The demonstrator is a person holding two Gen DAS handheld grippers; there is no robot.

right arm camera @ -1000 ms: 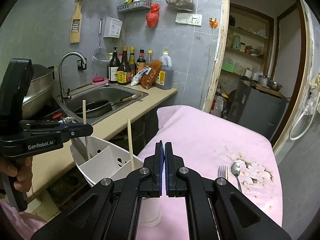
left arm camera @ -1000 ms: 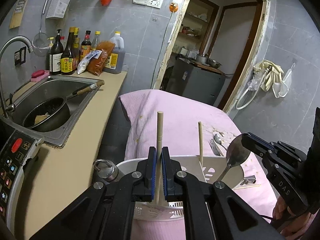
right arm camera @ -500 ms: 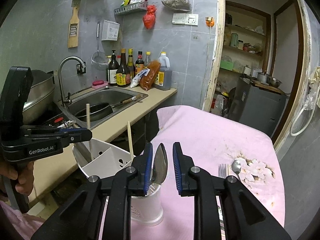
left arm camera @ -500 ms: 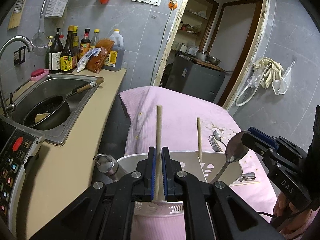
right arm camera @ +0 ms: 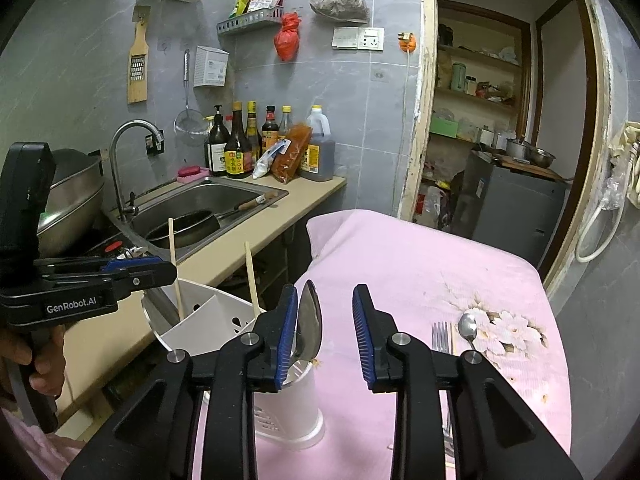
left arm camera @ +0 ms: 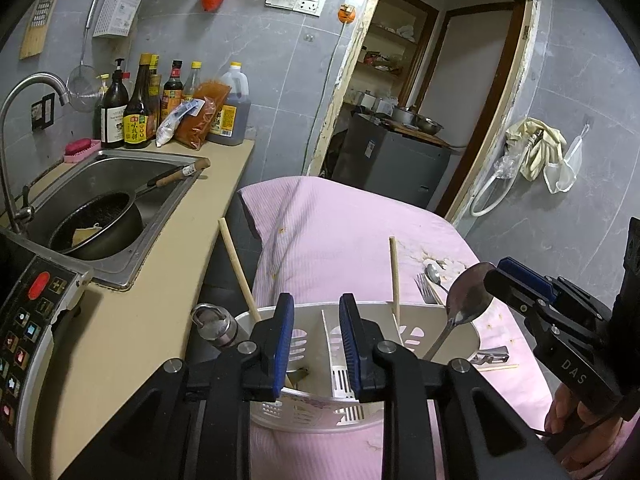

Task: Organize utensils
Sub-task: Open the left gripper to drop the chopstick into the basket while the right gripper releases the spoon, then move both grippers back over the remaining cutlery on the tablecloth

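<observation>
A white divided utensil holder (left arm camera: 400, 320) stands on the pink tablecloth at the table's near left edge; it also shows in the right wrist view (right arm camera: 208, 316). Two wooden chopsticks stand in it, one leaning left (left arm camera: 238, 264) and one upright (left arm camera: 395, 276). A metal spoon (left arm camera: 466, 300) stands in its right compartment, bowl up (right arm camera: 310, 324). My left gripper (left arm camera: 314, 344) is open just above the holder, apart from the chopsticks. My right gripper (right arm camera: 326, 336) is open; the spoon leans against its left finger.
A second spoon (right arm camera: 467, 326) and a fork (right arm camera: 440, 338) lie on the cloth's flower print. A beige counter (left arm camera: 132, 312) with a sink and pot (left arm camera: 98, 224) runs on the left. Sauce bottles (left arm camera: 138, 108) stand at the wall. A steel flask top (left arm camera: 210, 324) is beside the holder.
My left gripper opened and let go of the chopstick, which now leans left in the holder. My right gripper opened wider and released the spoon into the holder.
</observation>
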